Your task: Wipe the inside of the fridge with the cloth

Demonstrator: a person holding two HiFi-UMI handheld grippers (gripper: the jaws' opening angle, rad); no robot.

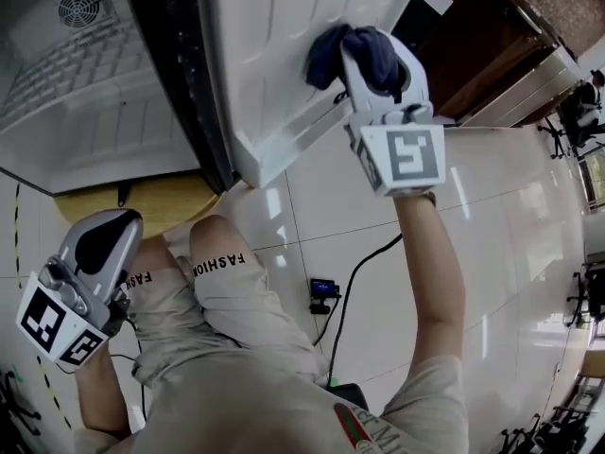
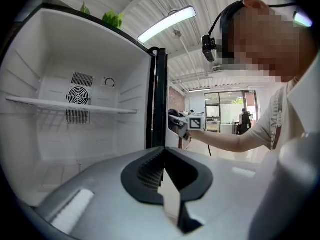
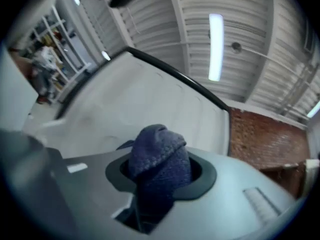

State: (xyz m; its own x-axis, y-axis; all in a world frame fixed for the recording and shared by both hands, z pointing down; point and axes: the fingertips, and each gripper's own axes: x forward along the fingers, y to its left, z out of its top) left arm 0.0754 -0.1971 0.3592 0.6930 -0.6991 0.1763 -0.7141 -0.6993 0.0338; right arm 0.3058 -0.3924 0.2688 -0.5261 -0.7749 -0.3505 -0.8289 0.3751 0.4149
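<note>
The fridge (image 1: pixel 95 112) stands open at the upper left of the head view, its white inside and wire shelf (image 2: pixel 70 105) bare. Its door (image 1: pixel 274 55) hangs open in the middle. My right gripper (image 1: pixel 371 69) is shut on a bunched dark blue cloth (image 1: pixel 354 53) and holds it against the door's inner side. In the right gripper view the cloth (image 3: pixel 160 164) fills the jaws of the right gripper (image 3: pixel 155 186) in front of the white door (image 3: pixel 145 104). My left gripper (image 1: pixel 106 235) hangs low by the person's knee, shut and holding nothing; the left gripper (image 2: pixel 162 171) faces the fridge cavity.
A round wooden surface (image 1: pixel 151 206) shows below the fridge. A black cable (image 1: pixel 350 282) and a small device (image 1: pixel 323 291) lie on the glossy tiled floor. A brown wooden cabinet (image 1: pixel 492 55) stands at the upper right. The person's knees are beneath the door.
</note>
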